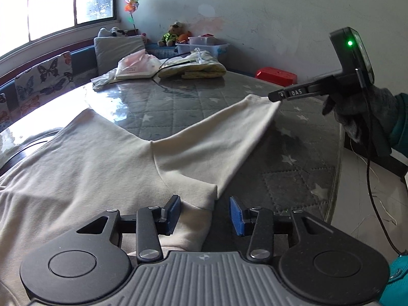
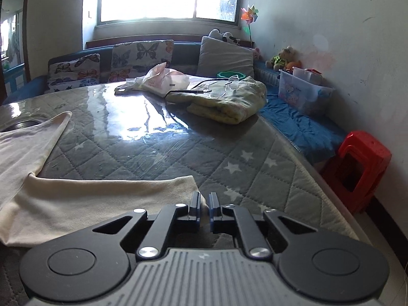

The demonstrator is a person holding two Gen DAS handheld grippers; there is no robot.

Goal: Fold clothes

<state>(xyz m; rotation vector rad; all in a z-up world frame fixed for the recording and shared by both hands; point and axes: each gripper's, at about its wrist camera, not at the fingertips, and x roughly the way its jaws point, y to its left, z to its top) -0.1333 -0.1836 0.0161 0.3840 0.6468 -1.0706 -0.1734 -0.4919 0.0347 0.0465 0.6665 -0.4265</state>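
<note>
Left jaws apart over cream shirt (image 1: pixel 97 158); right jaws seemingly pinching its sleeve (image 2: pixel 163 191); folded yellow cloth (image 2: pixel 224 102) beyond.

Left claw (image 1: pixel 205 215) agape, right claw (image 2: pixel 203 210) pinched.

Black linkages with silver screws, blue pads (image 1: pixel 236 215) and a ribbed grey body are seen on the left gripper (image 1: pixel 205 215); a grey glove (image 1: pixel 362 112), teal sleeve (image 1: pixel 400 125) and black cable (image 1: pixel 369 158) are shown.
</note>
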